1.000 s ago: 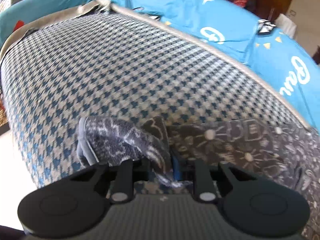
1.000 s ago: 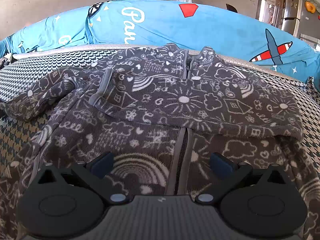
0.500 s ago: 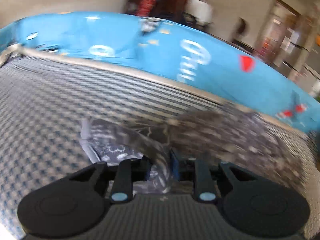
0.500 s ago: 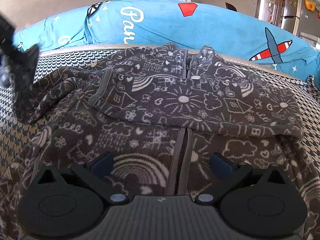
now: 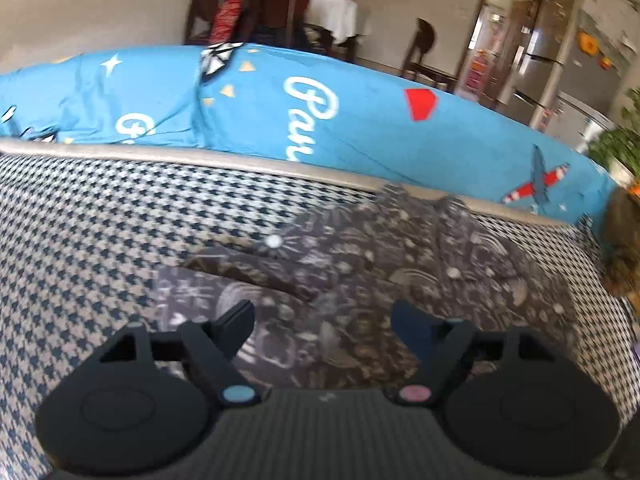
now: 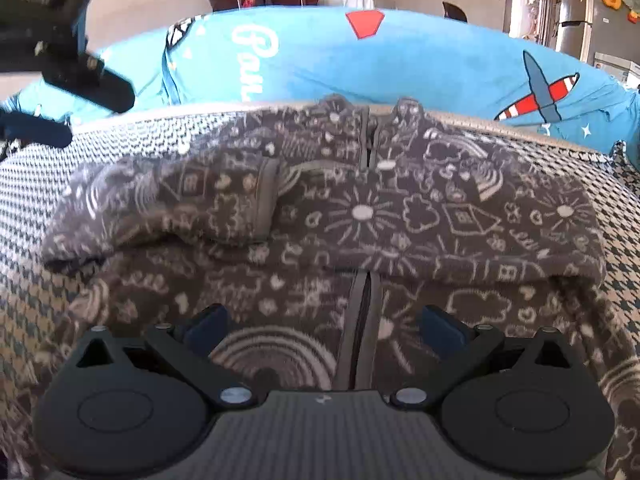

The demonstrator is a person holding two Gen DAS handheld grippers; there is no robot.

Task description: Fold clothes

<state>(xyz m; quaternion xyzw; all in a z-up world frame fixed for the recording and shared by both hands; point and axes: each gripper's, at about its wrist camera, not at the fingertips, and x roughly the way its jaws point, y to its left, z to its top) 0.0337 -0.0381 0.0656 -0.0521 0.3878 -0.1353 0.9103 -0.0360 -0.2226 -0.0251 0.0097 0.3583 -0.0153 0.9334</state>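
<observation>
A dark grey fleece jacket (image 6: 360, 216) with white doodle print and a front zip lies flat on the houndstooth cover (image 6: 32, 184). Both sleeves are folded across its chest, and the left sleeve's cuff (image 6: 266, 200) ends near the zip. My left gripper (image 5: 322, 320) hovers over the jacket (image 5: 380, 272). Its jaws are opening and nothing is between them. It also shows at the top left of the right wrist view, left gripper (image 6: 68, 104). My right gripper (image 6: 323, 326) stands open just above the lower zip and holds nothing.
Blue printed cushions (image 5: 320, 120) run along the far edge of the houndstooth cover (image 5: 100, 240). Behind them stand wooden chairs (image 5: 256, 4), a white-clothed table and a fridge (image 5: 580, 72). Bare houndstooth cover lies left of the jacket.
My left gripper carried the left sleeve rightward over the jacket, then let it go and its jaws parted. The sleeve now lies across the chest. The right gripper kept still.
</observation>
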